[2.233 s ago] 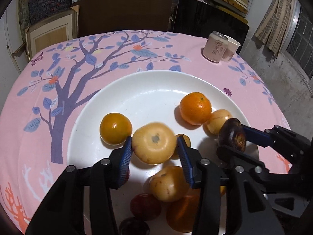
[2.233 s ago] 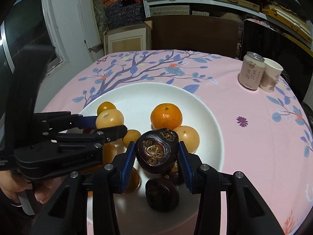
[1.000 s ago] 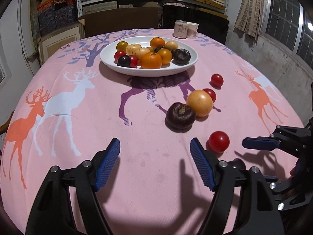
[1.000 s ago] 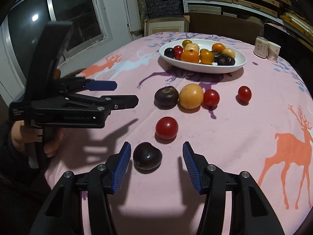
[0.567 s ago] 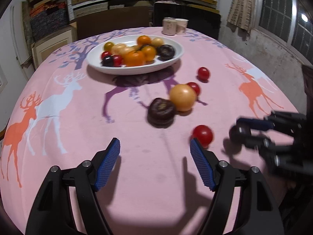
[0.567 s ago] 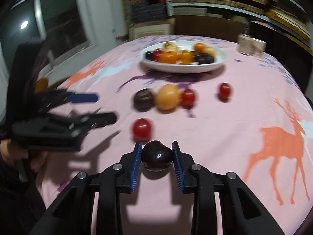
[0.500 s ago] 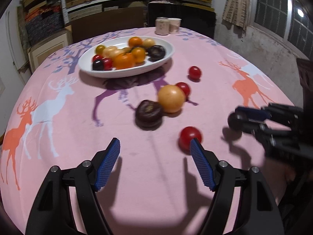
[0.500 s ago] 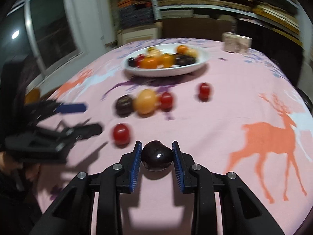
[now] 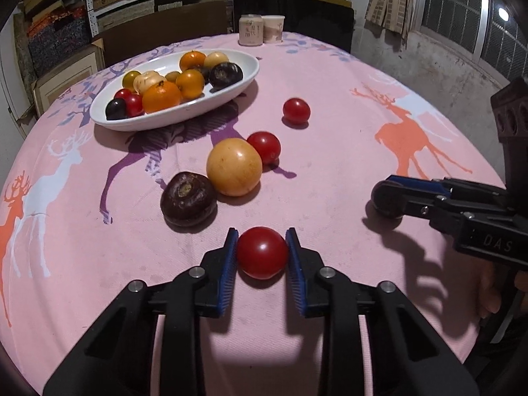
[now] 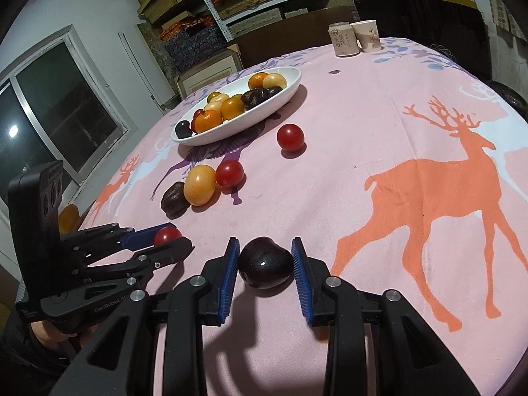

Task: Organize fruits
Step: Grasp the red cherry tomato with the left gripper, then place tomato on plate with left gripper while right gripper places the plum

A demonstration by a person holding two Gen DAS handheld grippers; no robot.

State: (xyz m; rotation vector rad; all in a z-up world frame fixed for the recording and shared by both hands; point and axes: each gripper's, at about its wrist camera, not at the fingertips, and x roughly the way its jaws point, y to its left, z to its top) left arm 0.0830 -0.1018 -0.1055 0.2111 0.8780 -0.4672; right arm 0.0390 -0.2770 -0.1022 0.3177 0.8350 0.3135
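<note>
While each hand-held gripper, left (image 9: pixel 262 253) clamping a red tomato (image 9: pixel 262 252) and right (image 10: pixel 265 261) a dark plum (image 10: pixel 265 261), sits low on the desk (image 9: pixel 330 76), the white plate (image 9: pixel 198 107) lies ahead, leftward.

Round table (image 9: pixel 330 76), pink deer-print cloth — white fruit dish (image 9: pixel 204 105) at 11 o'clock, can (image 9: pixel 250 29) and paper cup (image 9: pixel 273 29) at 12 — loose tomatoes (image 9: pixel 296 111), yellow fruit (image 9: pixel 234 166), dark fruit (image 9: pixel 188 198) centre.

a white oval plate (image 9: pixel 231 90) holds a heap of oranges, yellow, red and dark fruits. on the pink cloth near it lie a red tomato (image 9: pixel 296 111), then a second tomato (image 9: pixel 264 147) touching a yellow-orange fruit (image 9: pixel 234 166), with a dark purple fruit (image 9: pixel 188 198) beside that. nearer, a red tomato (image 9: pixel 262 252) and a dark plum (image 10: pixel 265 266) each sit between blue pads.
</note>
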